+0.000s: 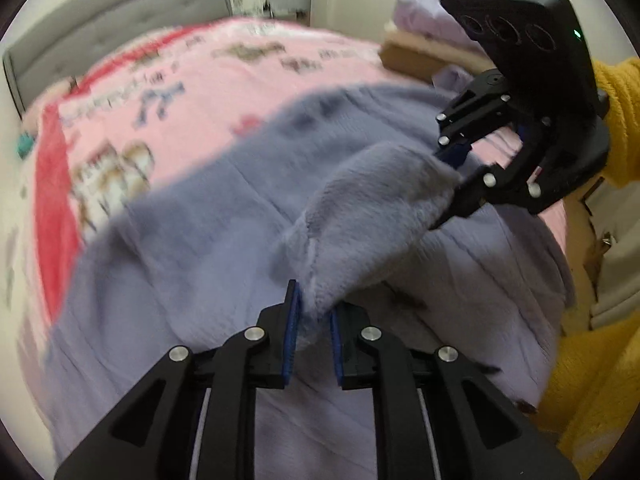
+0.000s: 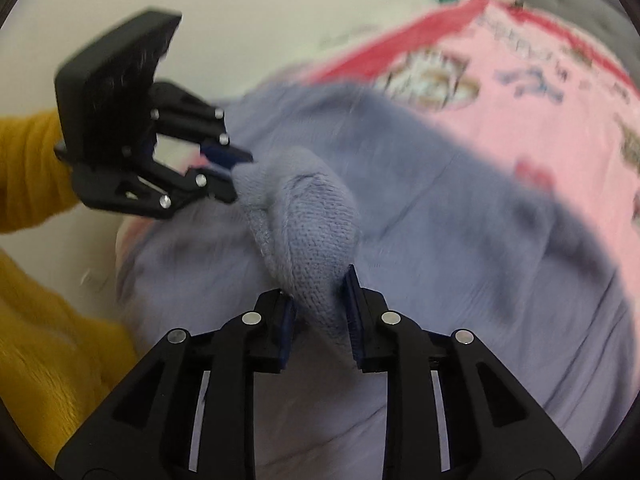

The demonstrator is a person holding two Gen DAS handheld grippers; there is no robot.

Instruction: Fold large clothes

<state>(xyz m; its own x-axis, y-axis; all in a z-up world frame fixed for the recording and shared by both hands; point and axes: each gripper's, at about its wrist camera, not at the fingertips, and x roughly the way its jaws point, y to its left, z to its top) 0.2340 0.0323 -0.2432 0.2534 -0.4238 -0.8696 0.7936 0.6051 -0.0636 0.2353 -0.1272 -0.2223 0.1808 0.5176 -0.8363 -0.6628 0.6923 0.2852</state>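
A large lavender knit garment [image 1: 208, 216] lies spread over the bed. A raised fold of its edge [image 1: 360, 208] spans between my two grippers. In the left wrist view my left gripper [image 1: 314, 314] is shut on one end of that fold, its blue pads pinching the fabric. The right gripper [image 1: 452, 178] at the upper right clamps the other end. In the right wrist view my right gripper [image 2: 320, 300] is shut on the bunched knit fold [image 2: 308, 216], and the left gripper [image 2: 234, 176] holds its far end. The garment [image 2: 460, 220] lies below.
A pink blanket [image 1: 224, 68] with cartoon prints and a red border covers the bed, with a grey padded headboard [image 1: 100, 12] behind. Folded lilac and cream items [image 1: 424, 24] are stacked on a cardboard box at the back right. Yellow sleeves [image 1: 592, 380] [image 2: 44, 340] sit close by.
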